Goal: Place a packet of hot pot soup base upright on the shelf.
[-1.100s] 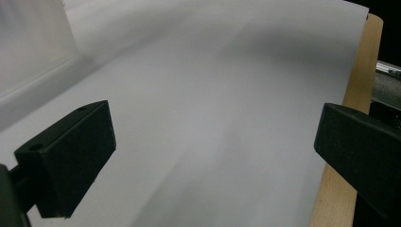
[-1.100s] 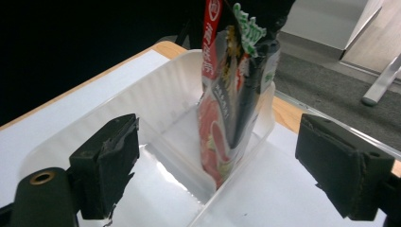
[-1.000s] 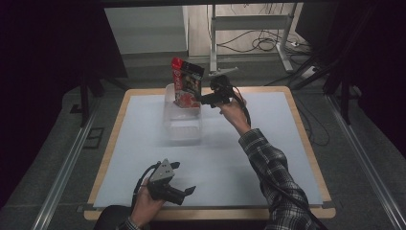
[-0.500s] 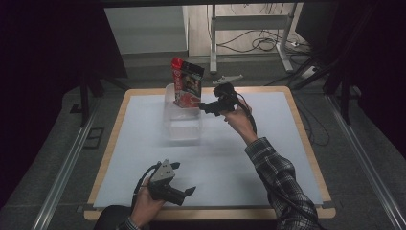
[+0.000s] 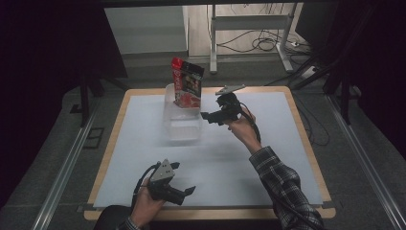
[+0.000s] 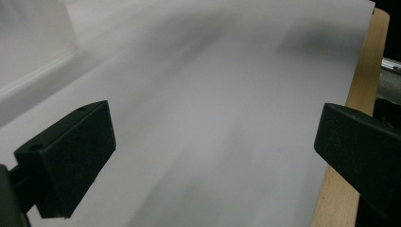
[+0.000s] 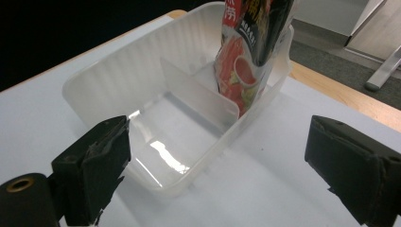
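Note:
A clear plastic bin stands on the white table mat, split by a divider. A red and black snack pouch stands upright in its far compartment, leaning on the bin wall. My right gripper hovers just right of the bin, pointing at it. Its jaws have just been opening and stand open with nothing between them. My left gripper rests near the table's front edge, open and empty.
The white mat covers a wooden tabletop whose edge lies beside my left gripper. The bin's near compartment holds nothing. A metal stand and cables lie on the floor beyond the table.
My right gripper has drawn back from the pouch, moving right and toward the person. The pouch stays standing in the bin. The left gripper has not moved.

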Demonstrator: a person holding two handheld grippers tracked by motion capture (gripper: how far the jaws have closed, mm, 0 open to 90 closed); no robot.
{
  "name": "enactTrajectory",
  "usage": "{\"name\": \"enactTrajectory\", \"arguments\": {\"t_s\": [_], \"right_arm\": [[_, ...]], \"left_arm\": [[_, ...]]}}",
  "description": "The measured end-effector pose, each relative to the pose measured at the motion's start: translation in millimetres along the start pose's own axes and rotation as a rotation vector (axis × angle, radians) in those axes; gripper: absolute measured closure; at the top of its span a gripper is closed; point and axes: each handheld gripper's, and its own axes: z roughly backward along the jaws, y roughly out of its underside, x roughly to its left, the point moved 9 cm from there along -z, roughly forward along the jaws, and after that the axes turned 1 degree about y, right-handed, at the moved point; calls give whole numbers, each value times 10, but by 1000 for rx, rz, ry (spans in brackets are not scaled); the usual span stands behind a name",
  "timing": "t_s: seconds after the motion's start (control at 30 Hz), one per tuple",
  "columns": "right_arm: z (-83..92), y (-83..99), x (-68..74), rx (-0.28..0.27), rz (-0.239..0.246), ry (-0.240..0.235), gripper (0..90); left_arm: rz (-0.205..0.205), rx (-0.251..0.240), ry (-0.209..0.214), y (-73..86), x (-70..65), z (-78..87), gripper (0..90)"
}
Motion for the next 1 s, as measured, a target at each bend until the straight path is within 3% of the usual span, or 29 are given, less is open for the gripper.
{"name": "enactTrajectory", "arguments": {"t_s": [1.0], "right_arm": [[497, 321, 37, -1, 18, 25, 70]], "left_arm": [[-9, 16, 9, 19, -11, -19, 0]]}}
